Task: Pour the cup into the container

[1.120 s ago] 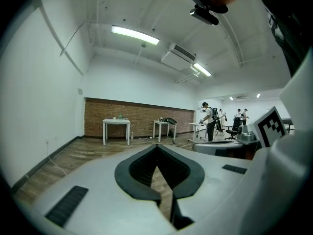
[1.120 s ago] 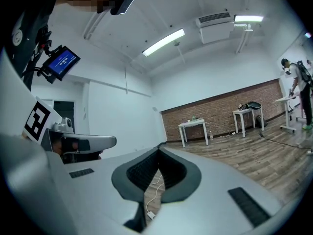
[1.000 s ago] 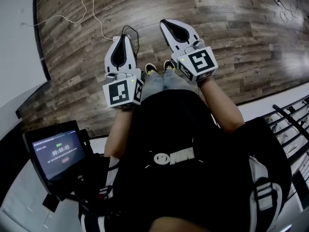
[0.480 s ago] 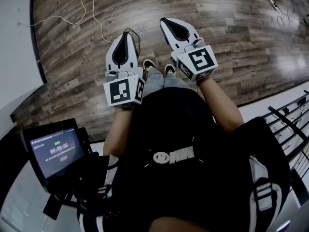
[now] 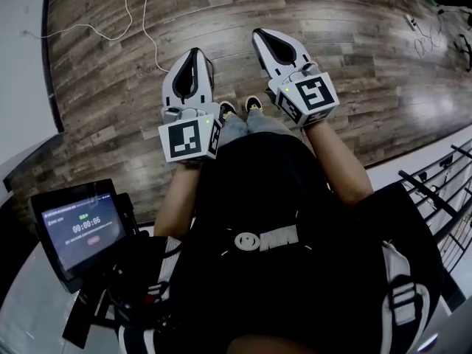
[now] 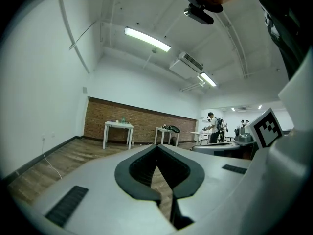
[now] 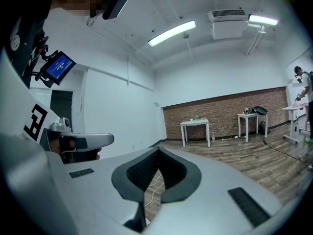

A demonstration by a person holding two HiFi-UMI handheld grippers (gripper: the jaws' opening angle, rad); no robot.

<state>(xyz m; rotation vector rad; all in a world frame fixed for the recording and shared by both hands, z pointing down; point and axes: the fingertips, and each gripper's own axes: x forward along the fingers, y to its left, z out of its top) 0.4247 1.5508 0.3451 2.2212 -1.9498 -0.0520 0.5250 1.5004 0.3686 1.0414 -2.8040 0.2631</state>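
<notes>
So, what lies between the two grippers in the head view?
In the head view, only wooden floor lies between the left gripper and the right gripper, with the person's shoes lower down.

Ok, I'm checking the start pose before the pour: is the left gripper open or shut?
Shut. In its own view the left gripper has its jaw tips touching, with nothing held between them.
</notes>
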